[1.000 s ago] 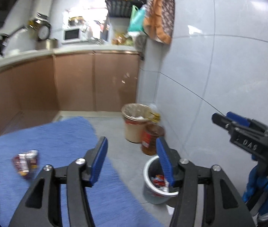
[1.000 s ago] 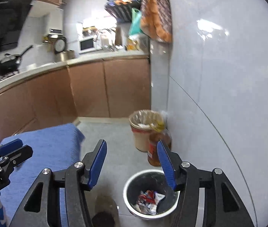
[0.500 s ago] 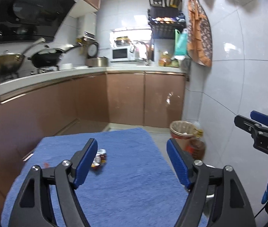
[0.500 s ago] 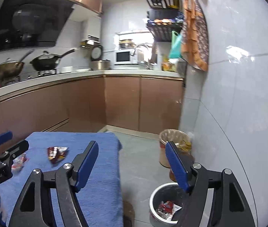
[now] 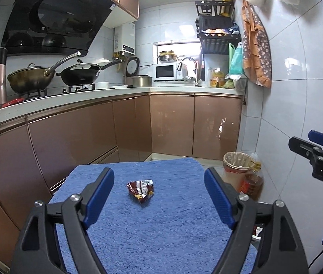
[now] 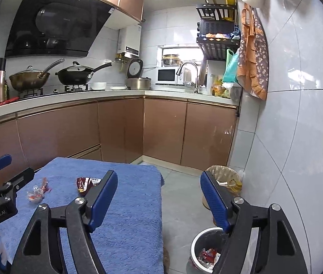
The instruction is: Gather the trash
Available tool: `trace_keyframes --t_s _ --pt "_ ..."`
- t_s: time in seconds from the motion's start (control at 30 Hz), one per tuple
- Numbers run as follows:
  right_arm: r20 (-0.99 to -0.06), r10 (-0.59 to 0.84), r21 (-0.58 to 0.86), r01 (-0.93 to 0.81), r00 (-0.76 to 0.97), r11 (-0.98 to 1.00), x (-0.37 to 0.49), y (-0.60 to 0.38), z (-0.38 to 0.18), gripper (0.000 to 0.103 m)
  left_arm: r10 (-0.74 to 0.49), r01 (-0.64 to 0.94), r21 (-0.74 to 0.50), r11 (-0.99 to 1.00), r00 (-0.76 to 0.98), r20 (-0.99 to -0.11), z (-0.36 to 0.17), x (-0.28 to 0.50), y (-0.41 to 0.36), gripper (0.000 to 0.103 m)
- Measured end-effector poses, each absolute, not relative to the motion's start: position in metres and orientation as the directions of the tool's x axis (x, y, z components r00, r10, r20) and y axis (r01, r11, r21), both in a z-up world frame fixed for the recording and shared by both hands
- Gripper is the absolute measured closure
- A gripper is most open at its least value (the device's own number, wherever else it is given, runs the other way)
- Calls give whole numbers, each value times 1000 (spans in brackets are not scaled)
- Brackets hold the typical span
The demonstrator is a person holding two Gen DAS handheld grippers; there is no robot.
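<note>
A crumpled dark red snack wrapper (image 5: 140, 189) lies on the blue cloth-covered table (image 5: 161, 233). My left gripper (image 5: 158, 173) hovers above the near side of the table, pointed at the wrapper; its jaws are opening with nothing between them. My right gripper (image 6: 159, 175) is open and empty over the table's right edge. In the right wrist view the same wrapper (image 6: 86, 183) lies left of the fingers. A clear candy wrapper (image 6: 35, 194) lies further left, near my left gripper (image 6: 17, 165). On the floor stands a grey bin (image 6: 195, 239) holding red and white trash.
A bag-lined waste basket (image 6: 221, 175) and an oil bottle (image 5: 252, 185) stand against the white tiled wall (image 6: 298, 137) on the right. Brown cabinets (image 5: 172, 125) run behind and left of the table. Grey floor (image 6: 179, 194) lies between table and wall.
Both views have swung up and left, from the grey bin on the floor to the table top. Both pairs of jaws have widened. The red wrapper now sits ahead of the left gripper.
</note>
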State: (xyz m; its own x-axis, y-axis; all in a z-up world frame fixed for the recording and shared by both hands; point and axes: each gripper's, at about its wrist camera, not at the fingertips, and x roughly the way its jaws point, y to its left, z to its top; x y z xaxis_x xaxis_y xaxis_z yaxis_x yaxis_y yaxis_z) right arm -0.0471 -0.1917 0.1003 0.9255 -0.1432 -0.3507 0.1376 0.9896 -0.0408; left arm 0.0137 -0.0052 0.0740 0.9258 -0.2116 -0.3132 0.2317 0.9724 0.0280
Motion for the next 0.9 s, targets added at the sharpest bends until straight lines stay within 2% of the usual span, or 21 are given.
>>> trace_keyframes --t_s 0.63,0.9 --pt "-403 -94 -26 91 910 995 -23 -187 78 29 -182 215 53 975 914 -362 59 29 -9 23" --pt "-374 -71 16 83 925 996 -32 -198 86 27 -168 213 85 973 916 -365 61 16 -19 23"
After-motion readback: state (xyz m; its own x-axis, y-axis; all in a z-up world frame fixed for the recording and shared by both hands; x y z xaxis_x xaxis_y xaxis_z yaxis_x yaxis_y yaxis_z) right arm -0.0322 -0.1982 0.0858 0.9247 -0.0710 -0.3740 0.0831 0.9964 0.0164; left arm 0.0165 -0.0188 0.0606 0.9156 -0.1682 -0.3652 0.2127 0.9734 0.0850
